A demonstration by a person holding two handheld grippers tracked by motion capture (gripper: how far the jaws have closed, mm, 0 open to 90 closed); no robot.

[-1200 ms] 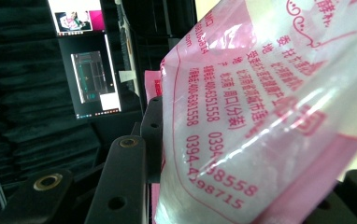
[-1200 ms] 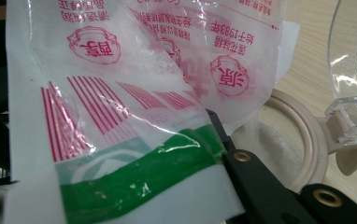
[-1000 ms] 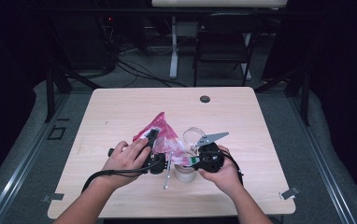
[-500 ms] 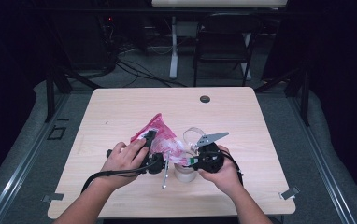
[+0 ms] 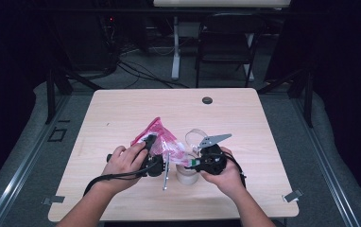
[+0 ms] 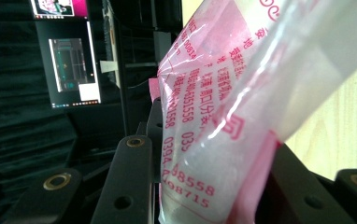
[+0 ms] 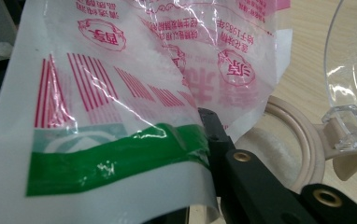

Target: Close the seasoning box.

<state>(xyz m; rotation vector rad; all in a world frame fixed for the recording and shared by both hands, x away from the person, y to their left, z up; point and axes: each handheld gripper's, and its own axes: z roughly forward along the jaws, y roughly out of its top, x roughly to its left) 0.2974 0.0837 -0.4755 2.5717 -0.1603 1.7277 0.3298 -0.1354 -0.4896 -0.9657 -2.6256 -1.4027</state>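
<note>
In the lower middle of the high view, a pink and clear plastic bag (image 5: 162, 142) is being held up just above the light wooden worktop (image 5: 122, 109), between the person's two hands. The left tongs (image 5: 151, 152) are sitting at the bag's left side; in the left gripper view the bag (image 6: 223, 121) is lying between the two black jaws, which have just been closing on it and are pinching its lower edge. The right tongs (image 5: 198, 161) are pressed together on the bag's green-striped end (image 7: 120, 158), at the lower left of the right gripper view. Just under this end, a beige round container (image 7: 284, 140) is standing on the worktop, with its clear lid (image 7: 354, 70) hinged open at the right. A thin metal utensil (image 5: 166, 172) is lying just beside the container.
</note>
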